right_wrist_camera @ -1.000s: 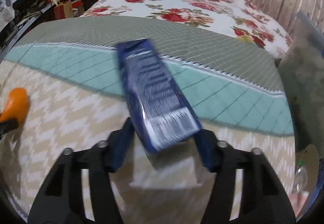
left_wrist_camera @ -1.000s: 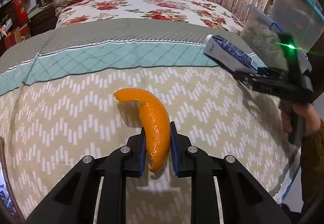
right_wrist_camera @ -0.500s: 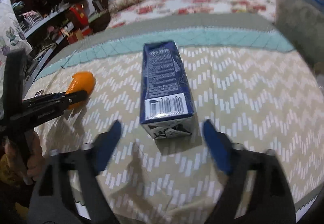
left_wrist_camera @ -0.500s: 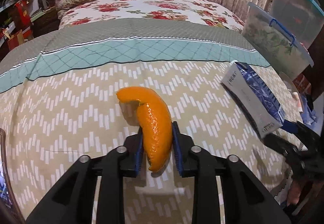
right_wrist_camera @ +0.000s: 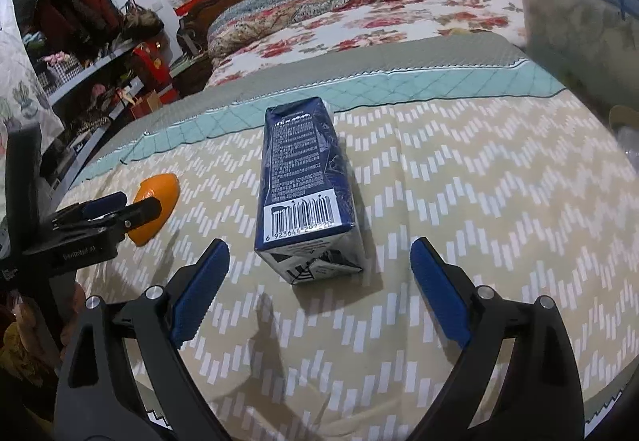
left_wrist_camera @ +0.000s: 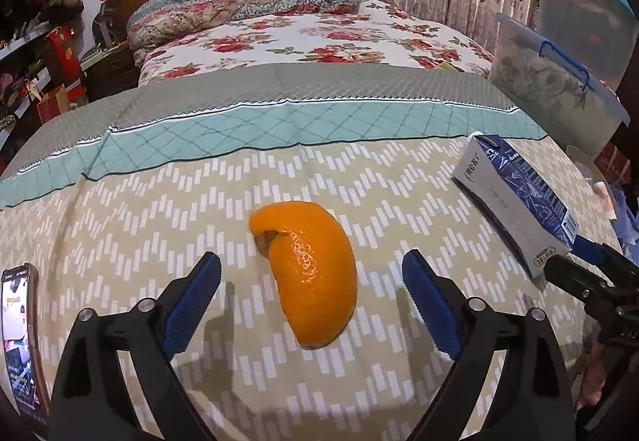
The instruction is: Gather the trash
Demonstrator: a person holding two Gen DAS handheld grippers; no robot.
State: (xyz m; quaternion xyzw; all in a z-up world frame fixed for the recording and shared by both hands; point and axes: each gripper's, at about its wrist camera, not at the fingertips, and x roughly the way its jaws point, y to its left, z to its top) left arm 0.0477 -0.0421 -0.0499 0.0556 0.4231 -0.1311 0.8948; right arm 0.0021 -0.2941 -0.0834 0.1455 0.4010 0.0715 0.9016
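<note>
Left gripper [left_wrist_camera: 311, 277] has just been opening, peel [left_wrist_camera: 311, 273] loose between its jaws on the bed [left_wrist_camera: 159, 201]; right gripper [right_wrist_camera: 319, 273], likewise opening, frees the carton [right_wrist_camera: 305, 185]; lift both straight clear

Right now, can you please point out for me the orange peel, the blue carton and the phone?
orange peel [left_wrist_camera: 315, 277], left wrist view, on the middle of its glossy outer skin.
blue carton [right_wrist_camera: 299, 161], right wrist view, on its printed top face.
phone [left_wrist_camera: 18, 341], left wrist view, on its lit screen.
</note>
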